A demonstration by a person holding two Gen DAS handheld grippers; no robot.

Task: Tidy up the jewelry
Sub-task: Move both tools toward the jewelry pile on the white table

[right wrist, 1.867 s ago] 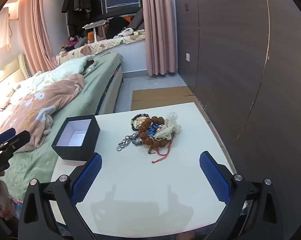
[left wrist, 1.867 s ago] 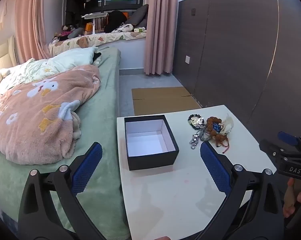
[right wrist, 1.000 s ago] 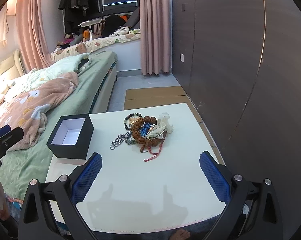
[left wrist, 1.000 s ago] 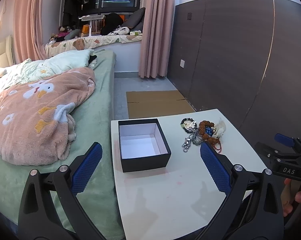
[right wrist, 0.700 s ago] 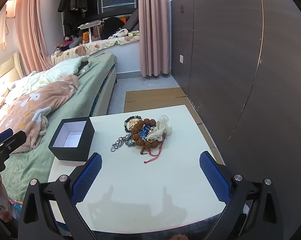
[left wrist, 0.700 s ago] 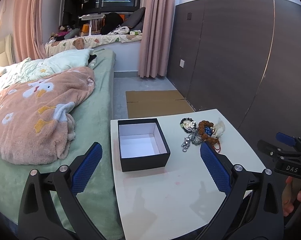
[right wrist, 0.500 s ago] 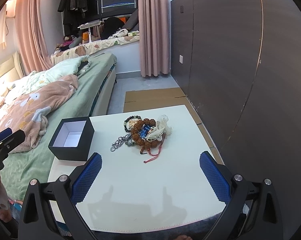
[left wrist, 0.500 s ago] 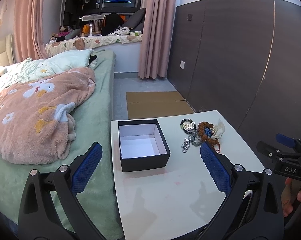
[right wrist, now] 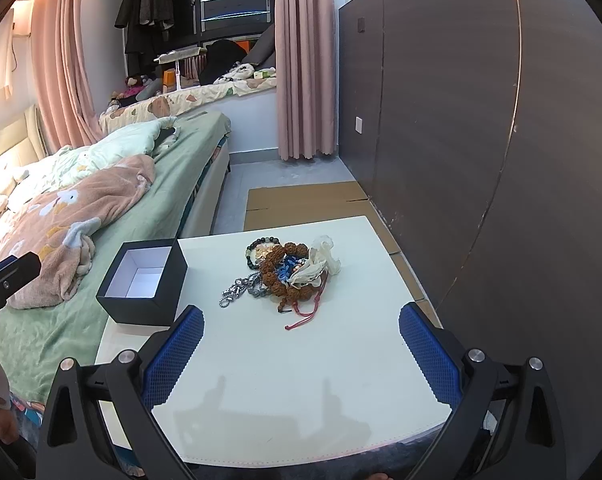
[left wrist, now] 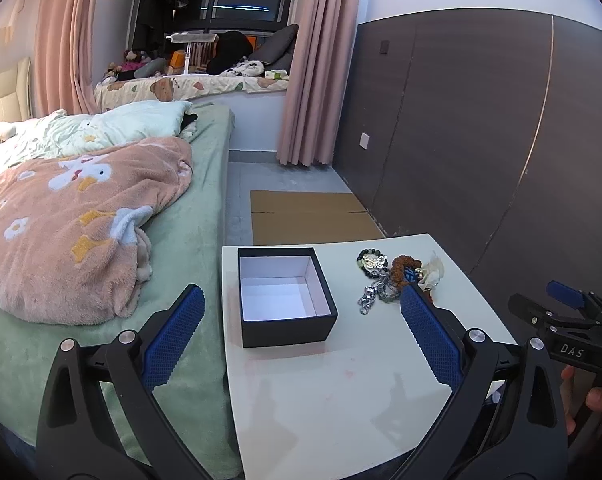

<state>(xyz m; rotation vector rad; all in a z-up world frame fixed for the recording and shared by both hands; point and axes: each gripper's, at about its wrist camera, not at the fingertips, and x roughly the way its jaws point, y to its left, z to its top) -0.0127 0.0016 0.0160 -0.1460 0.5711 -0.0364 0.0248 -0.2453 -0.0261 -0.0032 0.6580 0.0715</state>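
Both pairs of fingers are spread and empty. The box [left wrist: 285, 294] sits ahead between the left fingers [left wrist: 173, 340]; the jewelry [right wrist: 287, 270] lies ahead between the right fingers [right wrist: 429, 356] on the surface [right wrist: 301, 380]. Only the right view shows its red cord [right wrist: 305, 316].

Both hand-held grippers draw back from the counter [right wrist: 301, 380] over the last two seconds. From the left hand-held gripper [left wrist: 301, 336], the open black box [left wrist: 285, 296] and the jewelry pile [left wrist: 397, 276] at the far right corner now sit smaller and farther off than before. From the right hand-held gripper [right wrist: 301, 344], more of the counter's near edge shows, and the box [right wrist: 145, 284] at the left edge appears farther away.
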